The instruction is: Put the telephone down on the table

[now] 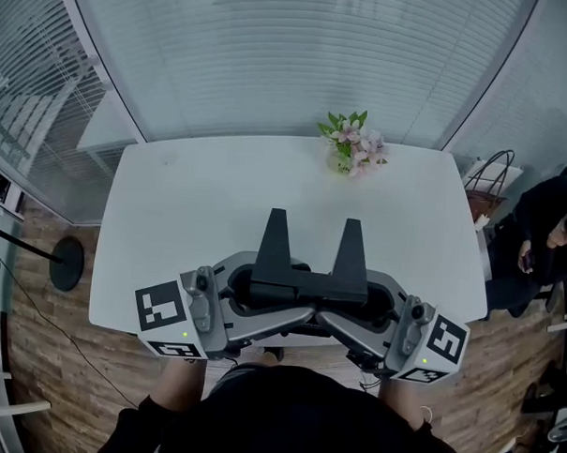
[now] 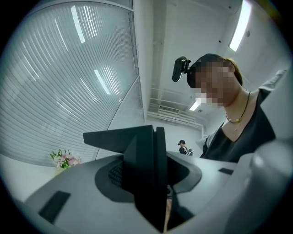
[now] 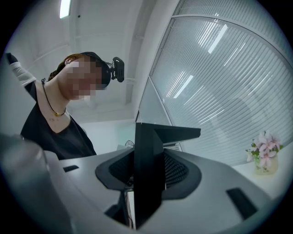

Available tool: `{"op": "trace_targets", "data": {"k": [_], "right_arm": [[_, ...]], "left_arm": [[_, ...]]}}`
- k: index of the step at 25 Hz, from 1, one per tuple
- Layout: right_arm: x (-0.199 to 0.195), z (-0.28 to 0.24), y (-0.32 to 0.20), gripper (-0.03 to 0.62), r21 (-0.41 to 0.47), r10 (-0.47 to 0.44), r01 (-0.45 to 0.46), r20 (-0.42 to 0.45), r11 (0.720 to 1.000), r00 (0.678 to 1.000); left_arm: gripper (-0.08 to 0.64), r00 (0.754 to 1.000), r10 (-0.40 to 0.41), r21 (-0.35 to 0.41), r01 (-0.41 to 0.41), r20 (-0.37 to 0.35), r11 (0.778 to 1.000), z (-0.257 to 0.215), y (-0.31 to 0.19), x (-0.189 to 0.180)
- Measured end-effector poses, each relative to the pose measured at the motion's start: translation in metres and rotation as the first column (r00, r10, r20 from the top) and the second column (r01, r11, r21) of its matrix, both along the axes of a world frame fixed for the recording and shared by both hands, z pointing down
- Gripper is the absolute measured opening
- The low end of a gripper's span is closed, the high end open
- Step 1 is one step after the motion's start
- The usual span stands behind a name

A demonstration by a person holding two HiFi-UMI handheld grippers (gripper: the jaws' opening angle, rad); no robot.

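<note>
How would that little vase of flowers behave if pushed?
The vase looks small, with flowers spreading wider than it, so it would probably tip easily. It seems to be glass, so likely slippery and breakable.

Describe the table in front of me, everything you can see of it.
The table is white, smooth, rectangular with rounded corners, seen from above over a wood-plank floor; its legs are hidden. A small vase of pink flowers stands near its far edge, right of centre; the rest of the visible top looks bare. The left gripper and right gripper are over its near edge; whether they touch it cannot be told.
</note>
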State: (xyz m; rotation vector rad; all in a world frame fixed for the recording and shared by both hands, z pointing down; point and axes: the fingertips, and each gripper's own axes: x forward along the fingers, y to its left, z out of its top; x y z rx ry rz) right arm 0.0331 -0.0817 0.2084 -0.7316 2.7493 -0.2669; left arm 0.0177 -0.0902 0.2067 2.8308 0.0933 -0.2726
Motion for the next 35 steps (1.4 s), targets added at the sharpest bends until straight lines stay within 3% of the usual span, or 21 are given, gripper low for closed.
{"op": "trace_targets", "data": {"k": [21,35], "right_arm": [[-0.016,0.021,-0.076,0.173,-0.079,0.035,-0.035,0.002,0.996,0.999],[-0.002,0.039,-0.091,0.173,-0.137,-0.031,0.033,0.018,0.990,0.999]], "left_arm": [[0.189,0.999,0.039,-0.068,-0.039,0.003,0.997,0.022,-0.076,-0.016],[0.189,1.000,-0.009,-0.111,0.012,0.026,0.994,0.040,-0.090,-0.001]]}}
